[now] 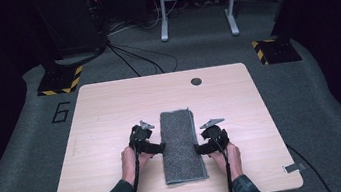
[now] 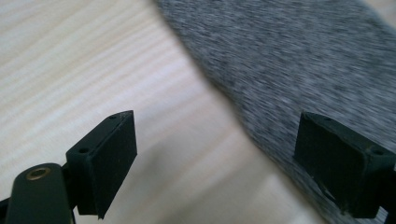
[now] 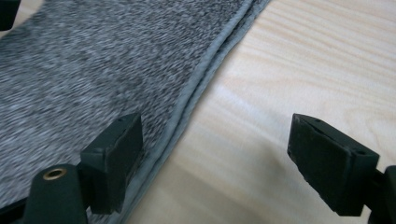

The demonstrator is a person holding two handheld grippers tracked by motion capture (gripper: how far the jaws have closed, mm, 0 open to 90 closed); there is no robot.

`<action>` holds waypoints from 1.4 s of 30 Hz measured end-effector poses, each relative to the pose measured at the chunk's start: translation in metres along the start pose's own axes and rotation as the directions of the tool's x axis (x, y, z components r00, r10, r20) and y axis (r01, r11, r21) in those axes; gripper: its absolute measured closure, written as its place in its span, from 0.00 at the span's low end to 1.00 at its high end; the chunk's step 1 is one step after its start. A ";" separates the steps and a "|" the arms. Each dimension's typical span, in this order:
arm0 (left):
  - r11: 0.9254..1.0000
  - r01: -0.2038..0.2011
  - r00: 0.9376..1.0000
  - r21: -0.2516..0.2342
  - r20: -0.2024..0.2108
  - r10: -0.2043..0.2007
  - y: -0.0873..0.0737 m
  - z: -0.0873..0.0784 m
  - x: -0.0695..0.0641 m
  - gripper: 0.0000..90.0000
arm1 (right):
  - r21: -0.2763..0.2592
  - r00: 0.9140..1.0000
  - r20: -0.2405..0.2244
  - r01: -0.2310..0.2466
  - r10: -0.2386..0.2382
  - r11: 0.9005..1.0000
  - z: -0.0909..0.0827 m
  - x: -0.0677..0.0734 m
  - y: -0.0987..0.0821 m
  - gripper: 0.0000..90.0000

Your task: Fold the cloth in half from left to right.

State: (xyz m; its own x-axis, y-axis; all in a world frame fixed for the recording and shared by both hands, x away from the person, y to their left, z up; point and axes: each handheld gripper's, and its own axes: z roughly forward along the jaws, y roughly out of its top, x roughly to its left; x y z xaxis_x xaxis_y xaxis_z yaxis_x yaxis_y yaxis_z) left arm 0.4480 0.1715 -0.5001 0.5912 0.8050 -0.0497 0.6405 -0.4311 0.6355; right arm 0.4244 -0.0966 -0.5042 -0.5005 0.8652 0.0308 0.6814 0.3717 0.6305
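A folded grey towel (image 1: 181, 145) lies lengthwise on the light wooden table (image 1: 110, 109), near its front middle. My left gripper (image 1: 161, 147) is at the towel's left long edge, and my right gripper (image 1: 198, 148) is at its right long edge. In the left gripper view the gripper (image 2: 215, 140) stands open, one jaw over bare wood and the other over the towel (image 2: 289, 56). In the right gripper view the gripper (image 3: 215, 135) is open too and straddles the hemmed edge of the towel (image 3: 93, 60). Neither gripper's pads press on the cloth.
A small dark round hole (image 1: 196, 81) sits near the table's far edge. Grey tape tabs (image 1: 294, 167) mark the front corners. Beyond the table, cables (image 1: 138, 60), a metal frame (image 1: 195, 1) and yellow-black striped bases (image 1: 60, 81) stand on the carpet.
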 end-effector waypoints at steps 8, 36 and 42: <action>0.997 -0.071 0.996 0.021 0.062 0.070 -0.029 -0.018 -0.031 0.15 | -0.011 1.000 -0.011 0.027 -0.027 1.000 -0.016 0.010 -0.020 0.21; 0.986 -0.164 0.983 0.024 0.087 0.162 -0.068 -0.037 -0.067 0.13 | -0.002 0.998 -0.041 0.042 -0.042 0.999 -0.039 0.029 -0.064 0.19; 0.997 -0.080 0.991 0.003 0.110 0.079 -0.058 -0.039 -0.043 0.11 | -0.029 0.997 -0.073 0.017 -0.019 0.999 -0.042 0.017 -0.055 0.16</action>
State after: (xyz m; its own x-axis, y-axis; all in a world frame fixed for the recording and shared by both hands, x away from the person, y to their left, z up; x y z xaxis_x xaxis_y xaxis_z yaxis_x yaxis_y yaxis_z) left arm 0.3666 0.1771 -0.5048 0.6902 0.7187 -0.0841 0.5930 -0.4952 0.6349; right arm 0.3564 -0.1167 -0.5052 -0.5510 0.8311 0.0749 0.6570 0.3767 0.6531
